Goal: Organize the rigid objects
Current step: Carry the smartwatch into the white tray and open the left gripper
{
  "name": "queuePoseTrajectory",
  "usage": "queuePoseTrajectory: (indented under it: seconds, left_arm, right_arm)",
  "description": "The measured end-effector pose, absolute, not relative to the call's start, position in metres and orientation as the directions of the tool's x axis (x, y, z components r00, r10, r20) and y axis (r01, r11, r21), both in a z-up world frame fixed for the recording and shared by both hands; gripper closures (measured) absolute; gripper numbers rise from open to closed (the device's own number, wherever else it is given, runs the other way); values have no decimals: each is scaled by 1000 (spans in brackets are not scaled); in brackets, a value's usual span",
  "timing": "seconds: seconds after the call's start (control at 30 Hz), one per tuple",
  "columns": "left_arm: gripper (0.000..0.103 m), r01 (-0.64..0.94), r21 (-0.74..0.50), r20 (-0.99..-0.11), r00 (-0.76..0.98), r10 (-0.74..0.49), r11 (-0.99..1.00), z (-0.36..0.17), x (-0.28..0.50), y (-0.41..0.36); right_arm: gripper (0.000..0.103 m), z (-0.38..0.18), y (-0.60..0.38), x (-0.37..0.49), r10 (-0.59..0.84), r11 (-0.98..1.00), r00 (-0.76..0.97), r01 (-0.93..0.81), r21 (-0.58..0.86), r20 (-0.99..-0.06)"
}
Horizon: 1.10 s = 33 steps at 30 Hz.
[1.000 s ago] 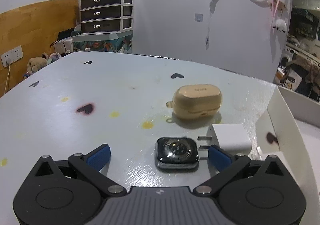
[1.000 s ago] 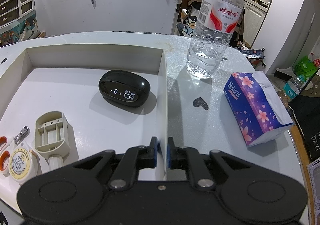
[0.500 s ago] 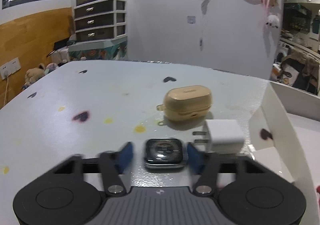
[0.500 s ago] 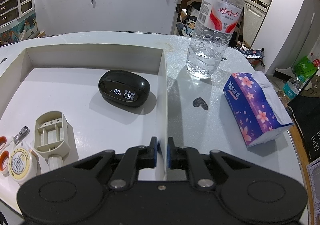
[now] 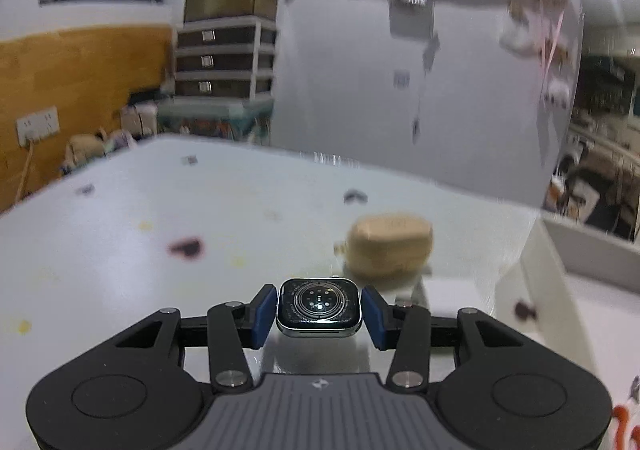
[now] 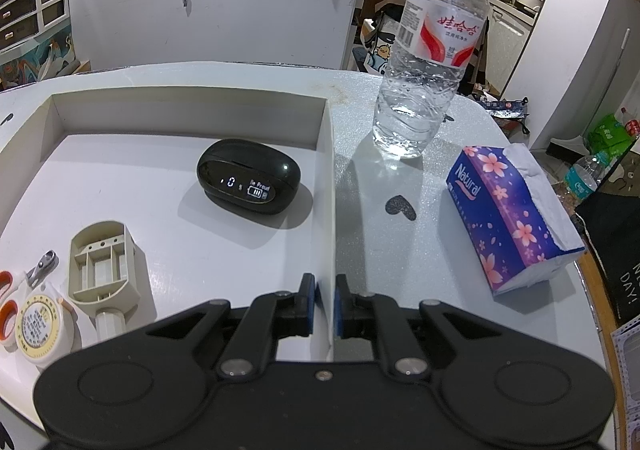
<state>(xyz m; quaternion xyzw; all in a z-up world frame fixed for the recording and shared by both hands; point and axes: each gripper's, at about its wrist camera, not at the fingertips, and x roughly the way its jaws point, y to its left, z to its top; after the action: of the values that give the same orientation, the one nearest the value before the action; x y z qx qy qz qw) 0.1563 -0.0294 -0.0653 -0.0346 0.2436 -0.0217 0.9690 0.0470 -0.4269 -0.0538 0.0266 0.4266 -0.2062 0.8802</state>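
Between the blue pads: left gripper (image 5: 319,312) is clamping the smartwatch body (image 5: 319,307), sensor side up, carrying it clear of the table (image 5: 120,270).
Ahead of it: beige earbud case (image 5: 390,250) is waiting on the table, not yet sorted.
Right gripper (image 6: 325,308): it is pinching the wall of the white box (image 6: 330,218), probably to steady it.
Inside, ahead-left: black earbud case (image 6: 248,182) and beige plastic tool (image 6: 102,270) are lying there already.

A lived-in home: beyond the left tongs (image 5: 319,310) stand a drawer unit (image 5: 226,58), a wood-panelled wall (image 5: 80,90) and soft toys (image 5: 86,144); past the right tongs (image 6: 324,304), a water bottle (image 6: 430,50) and tissue pack (image 6: 512,218) share the desk (image 6: 400,250).
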Motion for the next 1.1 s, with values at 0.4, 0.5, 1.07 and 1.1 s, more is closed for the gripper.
queuePoseTrajectory:
  seconds: [0.4,0.5,1.07,1.1]
  left_arm:
    - [56,335,-142,-323,874,-364,931,13,132,-97]
    - [56,403,-101,-343,844,-412,909,19,135,-134]
    - [56,513,-59,-519,717,-466,856,-45,147,-172]
    - [56,520,-52,-523,713,-467,852,-46,145,-173]
  right_arm:
    - [93,-54,-427,47,-339,913,551,387,-126,-762]
    - [94,-54,-428,47,-335,913,554,391,-117,-762]
    - [95,-53,-432,46,-322,909,560,409,-83,-763]
    - [95,-53,-432,46,-322,909,560,409,-83,-763]
